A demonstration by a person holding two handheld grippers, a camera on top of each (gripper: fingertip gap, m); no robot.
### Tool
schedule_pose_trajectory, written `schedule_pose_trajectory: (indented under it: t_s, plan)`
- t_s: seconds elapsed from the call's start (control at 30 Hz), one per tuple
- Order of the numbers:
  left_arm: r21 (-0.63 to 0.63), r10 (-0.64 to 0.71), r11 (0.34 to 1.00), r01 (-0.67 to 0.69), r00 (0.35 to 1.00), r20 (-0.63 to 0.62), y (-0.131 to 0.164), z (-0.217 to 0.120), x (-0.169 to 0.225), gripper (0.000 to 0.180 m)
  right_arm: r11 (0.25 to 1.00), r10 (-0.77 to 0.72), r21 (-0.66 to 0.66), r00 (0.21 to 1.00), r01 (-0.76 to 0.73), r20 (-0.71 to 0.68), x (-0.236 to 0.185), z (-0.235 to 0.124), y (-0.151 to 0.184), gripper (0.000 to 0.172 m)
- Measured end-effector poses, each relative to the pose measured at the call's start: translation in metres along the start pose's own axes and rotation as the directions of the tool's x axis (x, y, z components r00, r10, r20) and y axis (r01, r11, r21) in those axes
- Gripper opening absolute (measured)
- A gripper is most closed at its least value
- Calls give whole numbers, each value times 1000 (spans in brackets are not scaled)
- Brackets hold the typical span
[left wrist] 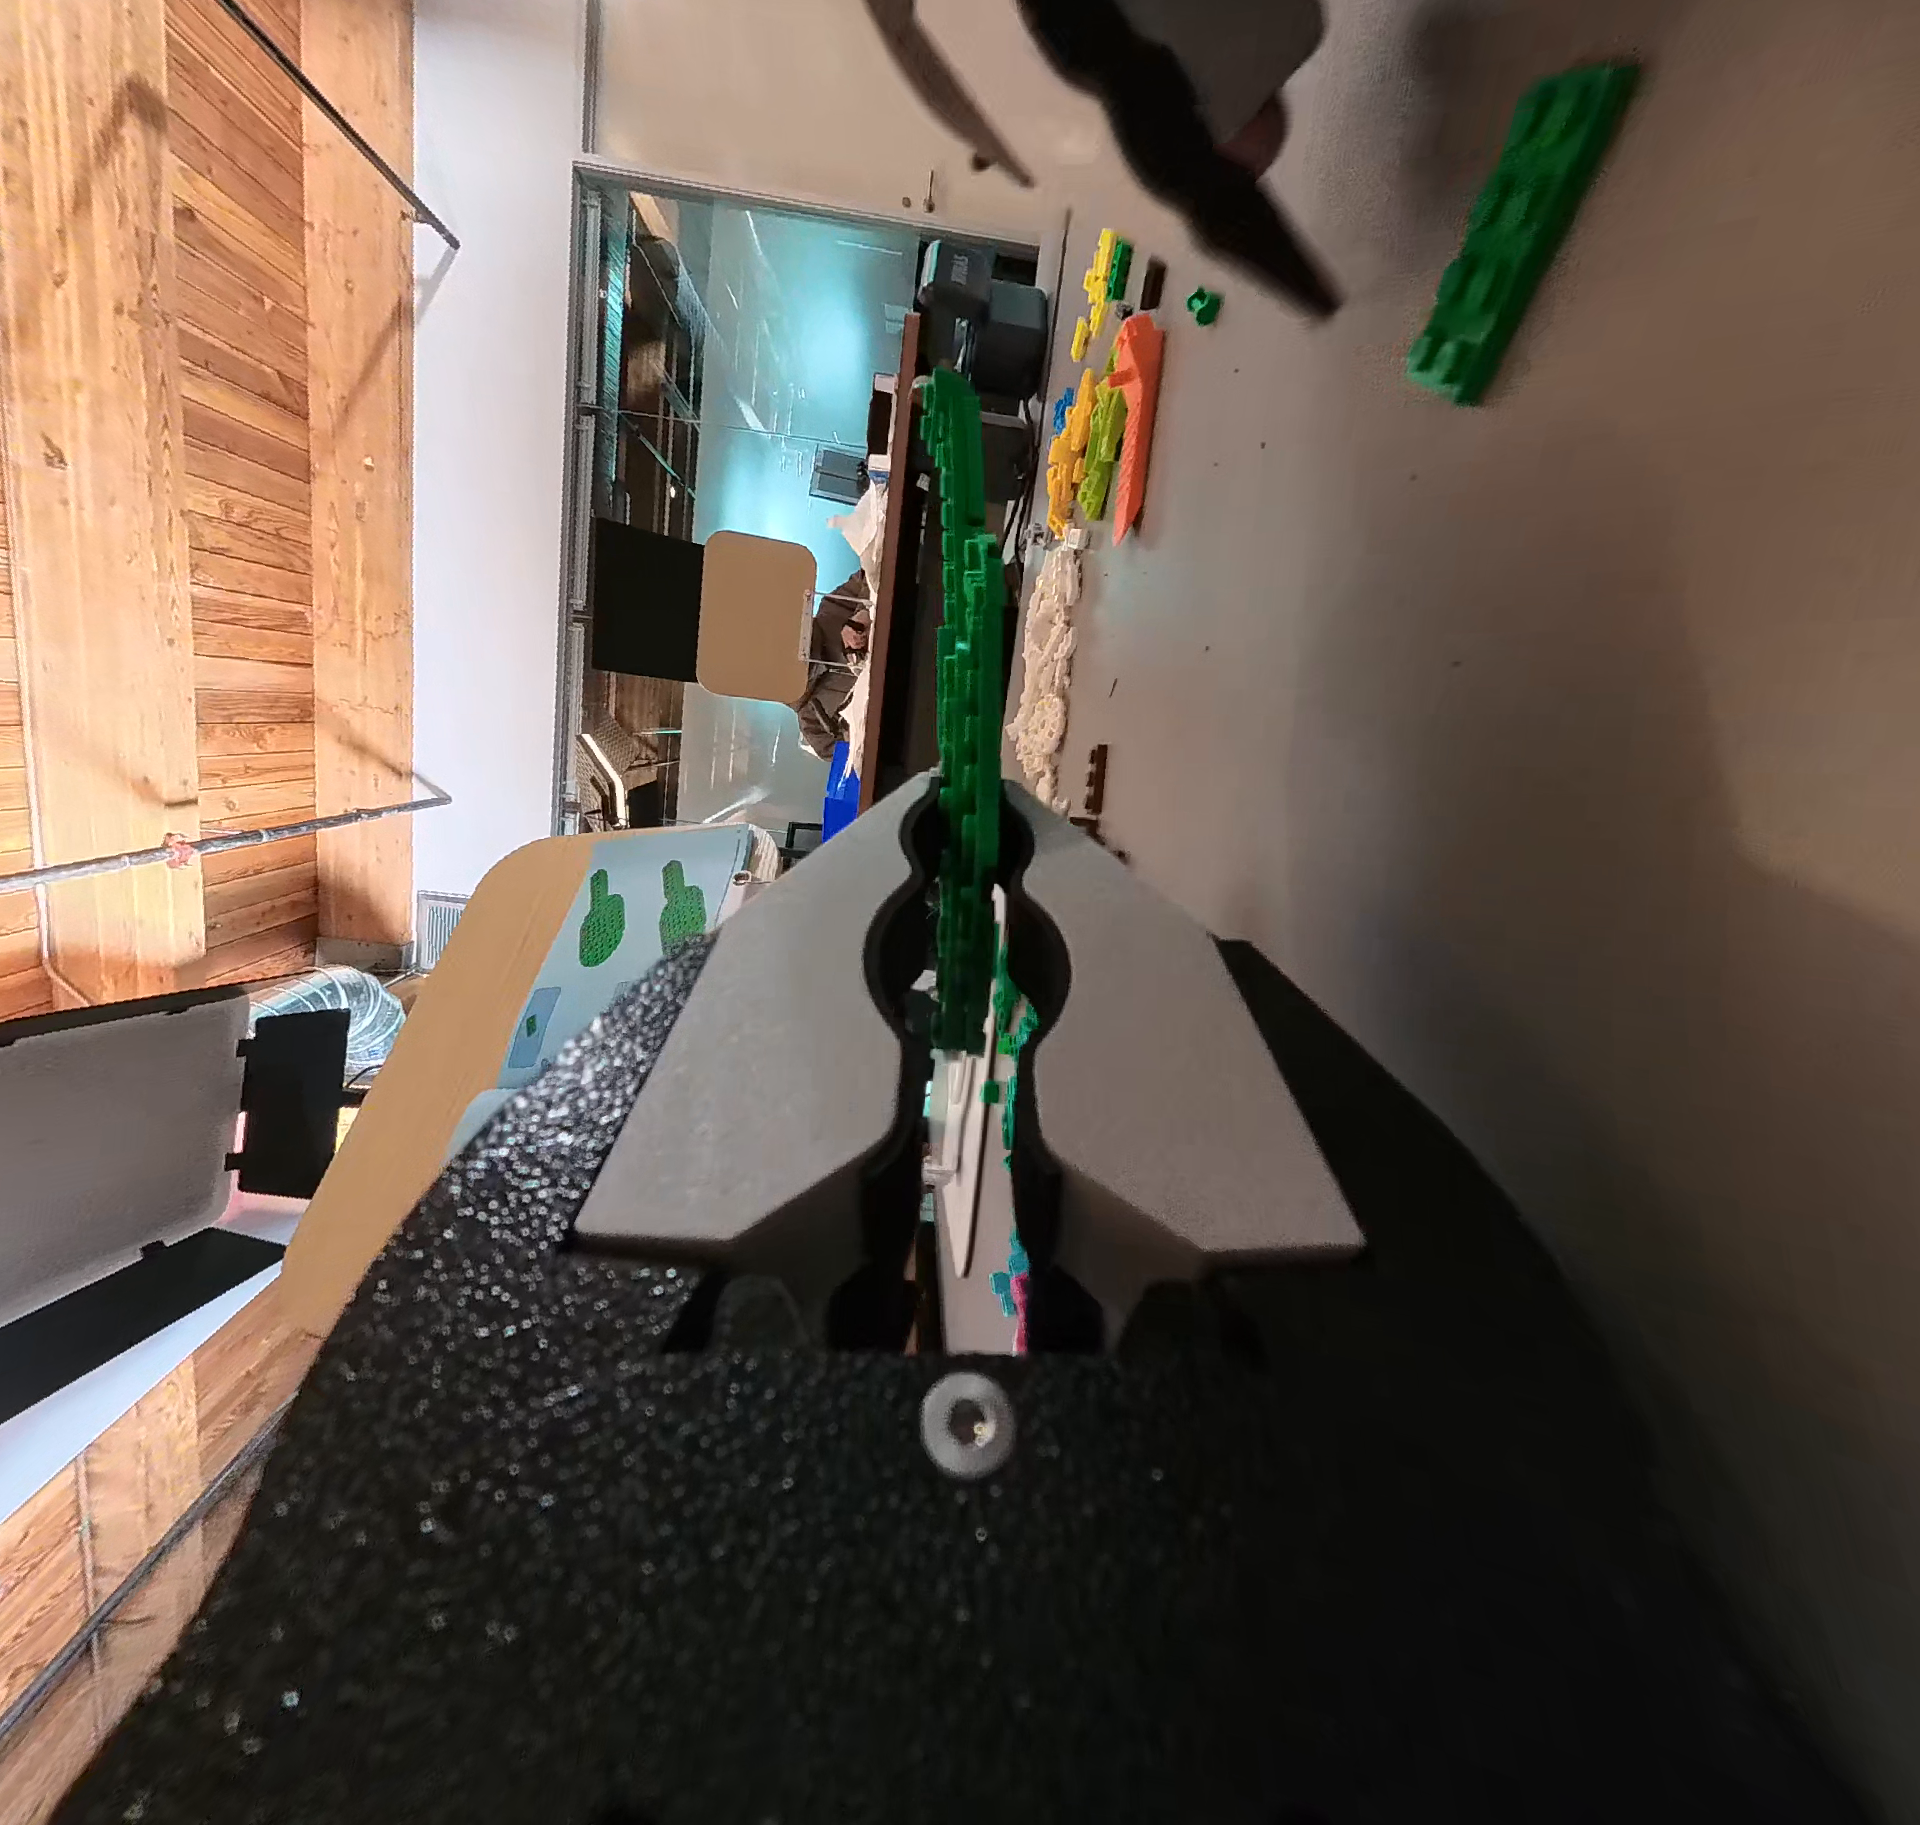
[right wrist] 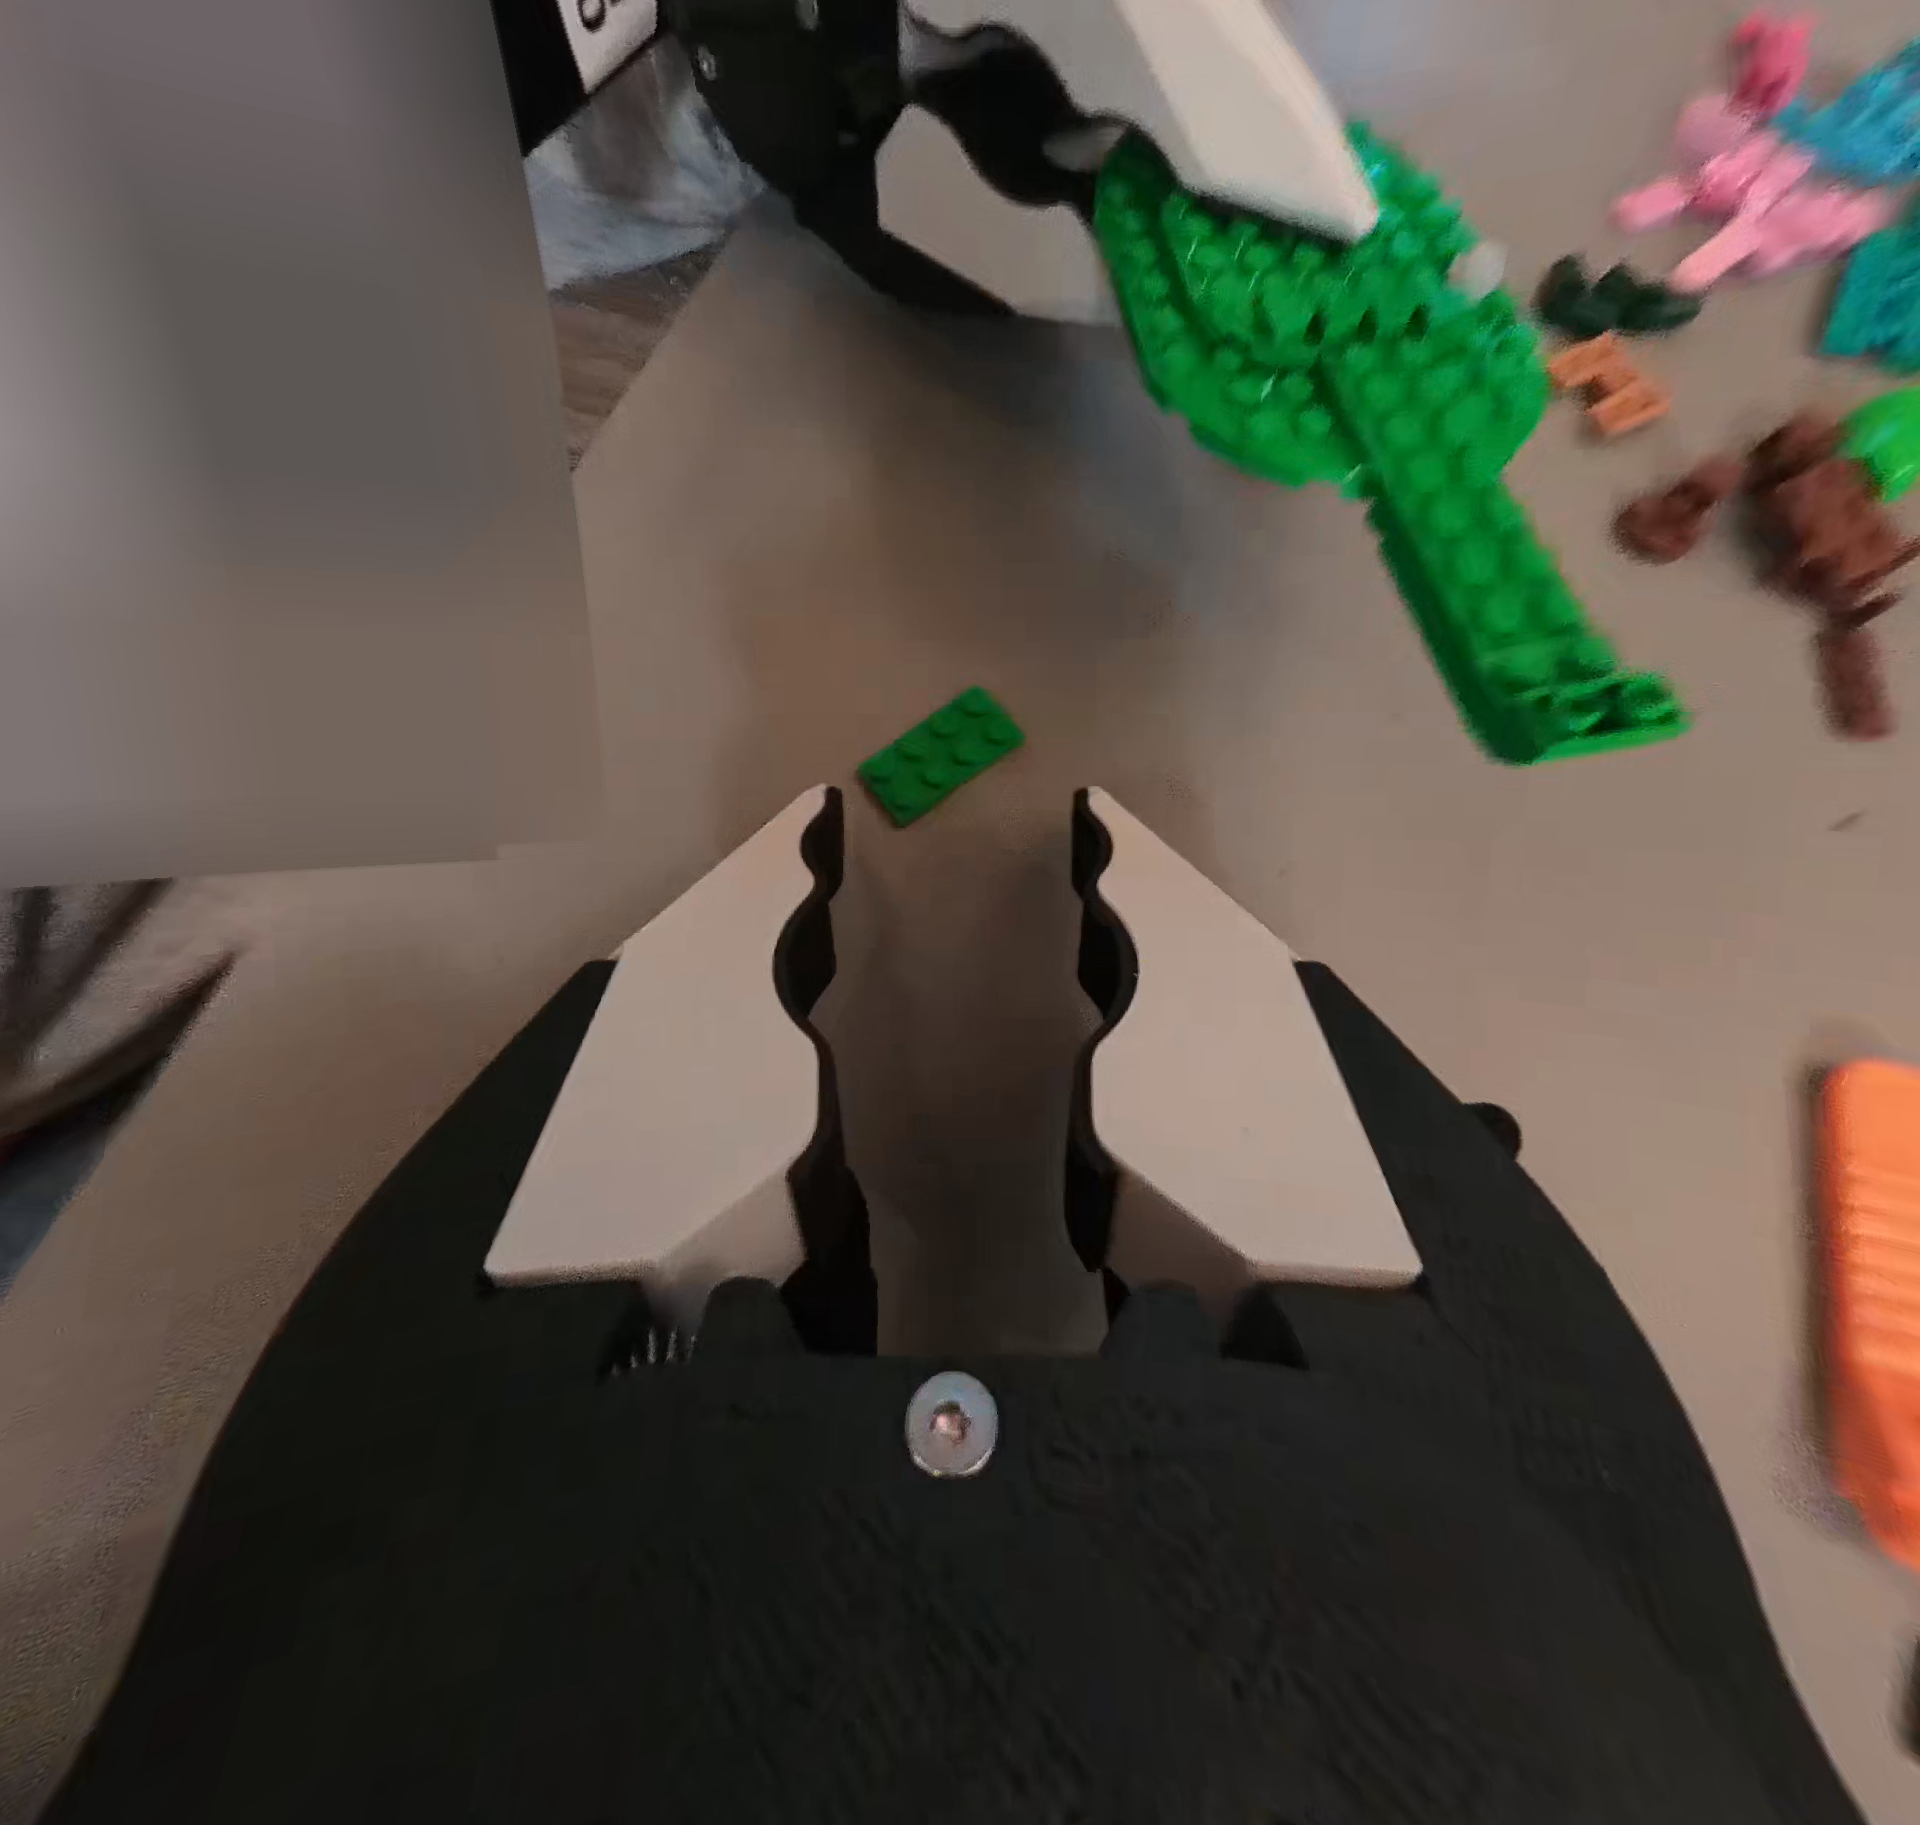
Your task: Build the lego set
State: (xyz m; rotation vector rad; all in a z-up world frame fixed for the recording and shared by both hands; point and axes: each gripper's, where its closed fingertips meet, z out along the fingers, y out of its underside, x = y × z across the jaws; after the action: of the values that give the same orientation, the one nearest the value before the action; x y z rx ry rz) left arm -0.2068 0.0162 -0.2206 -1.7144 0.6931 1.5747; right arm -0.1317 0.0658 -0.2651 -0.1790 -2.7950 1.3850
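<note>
My left gripper (left wrist: 971, 809) is shut on a green brick-built plate assembly (left wrist: 966, 632), held edge-on between its pads, raised off the table. The right wrist view shows the same assembly (right wrist: 1340, 393) in the left gripper's fingers (right wrist: 1236, 113), above the table. My right gripper (right wrist: 956, 801) is open and empty. A small green flat plate (right wrist: 940, 755) lies on the grey table (right wrist: 935, 549) just beyond its fingertips, nearer the left finger. In the left wrist view the right gripper (left wrist: 1174, 144) shows blurred at the top, near that green plate (left wrist: 1522, 237).
Loose brick piles lie on the table: yellow and orange pieces (left wrist: 1112, 404), white pieces (left wrist: 1049, 674), pink and teal pieces (right wrist: 1787, 165), brown pieces (right wrist: 1808, 549). An orange piece (right wrist: 1870, 1287) lies at the right. A printed sheet with green shapes (left wrist: 623, 934) stands at the left. The grippers' ends are close to 11 cm from one another.
</note>
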Motion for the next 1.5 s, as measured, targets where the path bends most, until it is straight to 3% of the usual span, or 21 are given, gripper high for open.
schedule_pose_trajectory:
  t_s: [0.1, 0.3, 0.5, 0.8, 0.93, 1.0, 1.1, 1.5]
  plan:
    - [7, 4, 1000, -3, 1000, -22, -2, 1, 4, 5, 992, -129, 11, 991, 129, 25, -1, 3, -5, 51]
    - [15, -17, 1000, 17, 1000, -24, -3, 0, 3, 5, 947, -300, -62, 939, 314, 166, -11, 19, -4, 50]
    - [11, -24, 1000, 25, 999, -40, -2, 0, 5, 5, 922, -270, -179, 901, 344, 339, -9, 18, 2, 44]
    - [3, -41, 999, 41, 998, -41, 0, 0, 4, 5, 882, -324, -221, 876, 417, 358, -15, 20, 2, 31]
    - [-10, 22, 1000, -23, 999, -36, -1, 0, 6, 4, 912, -348, -126, 898, 391, 270, -15, 1, -29, 30]
    - [-14, 78, 997, -78, 997, -30, -4, 1, 8, 5, 935, -331, -81, 934, 344, 136, 4, -10, -52, 30]
    - [-17, 125, 992, -126, 992, -28, -6, 1, 10, 5, 941, -325, -125, 943, 314, -79, 42, -16, -62, 31]
    - [-13, 130, 991, -130, 992, -8, -8, -4, 6, 5, 940, -316, -172, 941, 295, -118, 54, -11, -52, 31]
